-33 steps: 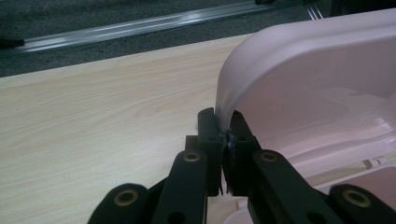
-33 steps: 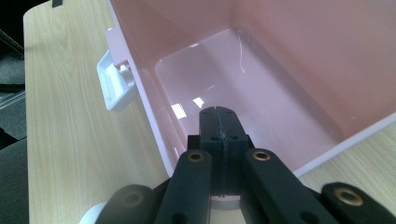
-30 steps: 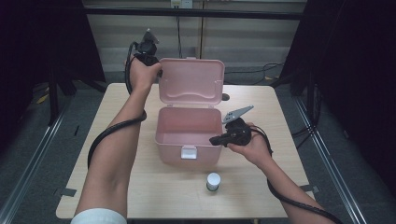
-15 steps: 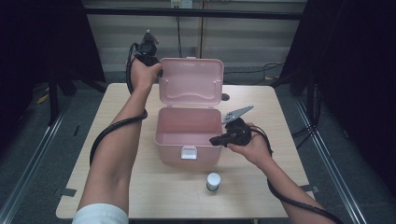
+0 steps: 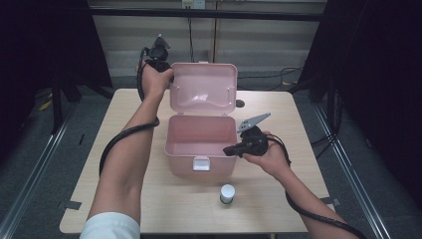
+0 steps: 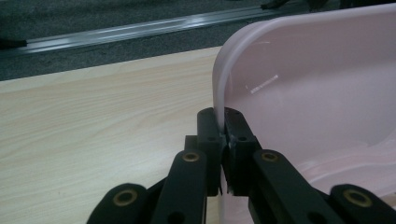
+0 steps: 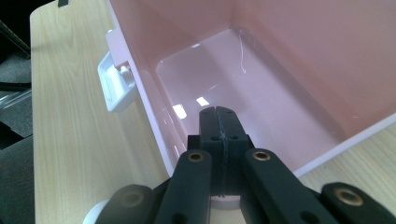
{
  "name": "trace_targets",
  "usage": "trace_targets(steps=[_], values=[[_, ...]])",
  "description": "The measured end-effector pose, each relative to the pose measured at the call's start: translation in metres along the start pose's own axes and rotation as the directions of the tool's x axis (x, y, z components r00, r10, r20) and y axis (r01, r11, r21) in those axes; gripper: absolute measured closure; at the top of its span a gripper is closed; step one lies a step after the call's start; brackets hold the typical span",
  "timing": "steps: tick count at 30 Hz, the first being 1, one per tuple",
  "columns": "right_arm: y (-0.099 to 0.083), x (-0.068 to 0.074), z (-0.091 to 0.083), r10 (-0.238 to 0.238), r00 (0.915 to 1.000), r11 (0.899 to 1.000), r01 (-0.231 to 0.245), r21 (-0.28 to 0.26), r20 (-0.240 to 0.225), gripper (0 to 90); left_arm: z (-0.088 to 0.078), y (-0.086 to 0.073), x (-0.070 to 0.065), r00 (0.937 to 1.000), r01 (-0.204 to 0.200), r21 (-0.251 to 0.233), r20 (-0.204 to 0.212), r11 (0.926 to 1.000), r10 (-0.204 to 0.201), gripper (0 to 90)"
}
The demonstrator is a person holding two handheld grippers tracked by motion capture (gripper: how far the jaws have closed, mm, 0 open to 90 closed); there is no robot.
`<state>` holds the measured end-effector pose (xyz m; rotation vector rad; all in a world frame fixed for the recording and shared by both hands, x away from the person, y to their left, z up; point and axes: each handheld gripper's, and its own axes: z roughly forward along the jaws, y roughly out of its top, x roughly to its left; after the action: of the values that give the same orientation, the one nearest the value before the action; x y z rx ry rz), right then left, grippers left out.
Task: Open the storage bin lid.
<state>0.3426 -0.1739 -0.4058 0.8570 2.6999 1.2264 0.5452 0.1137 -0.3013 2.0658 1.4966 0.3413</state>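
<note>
A pink plastic box (image 5: 200,162) stands open mid-table, its inside (image 7: 261,93) empty and its lid (image 5: 204,88) upright at the back. My left gripper (image 5: 169,78) is raised at the lid's upper left corner. In the left gripper view its jaws pinch the lid's thin edge (image 6: 219,93), so my left gripper (image 6: 223,133) is shut on it. My right gripper (image 5: 228,149) lies level at the box's front right rim. There my right gripper (image 7: 219,119) is shut with nothing between its jaws, its tips pointing over the rim into the box.
A small white-capped jar (image 5: 227,193) stands on the wooden table (image 5: 308,124) in front of the box. The box's white latch (image 7: 114,84) hangs on its front wall. A dark round spot (image 5: 240,103) lies behind the lid. Dark floor and rails surround the table.
</note>
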Motion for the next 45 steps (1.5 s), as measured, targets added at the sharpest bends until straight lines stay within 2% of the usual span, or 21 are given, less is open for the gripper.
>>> trace_targets(steps=[6,16,25,45], values=[[-0.001,0.001,0.000,-0.003,1.0000,1.000,0.003,-0.003,-0.006,90.0,0.008,0.000,0.001,1.0000,-0.001,0.004,-0.008,1.0000,0.001,86.5],[-0.002,0.001,-0.001,-0.004,0.9999,1.000,0.004,-0.002,-0.011,90.0,0.020,-0.002,0.005,0.9998,0.019,0.005,-0.007,0.9998,-0.019,86.2],[-0.003,0.002,-0.002,-0.003,0.9998,1.000,0.003,-0.011,-0.020,90.0,0.034,-0.005,0.011,0.9994,0.034,0.022,0.009,0.9992,-0.034,85.9],[-0.005,0.006,-0.003,0.004,0.9996,1.000,-0.004,-0.009,-0.028,90.0,0.055,-0.014,0.017,0.9987,0.049,0.064,0.011,0.9968,-0.050,84.9]])
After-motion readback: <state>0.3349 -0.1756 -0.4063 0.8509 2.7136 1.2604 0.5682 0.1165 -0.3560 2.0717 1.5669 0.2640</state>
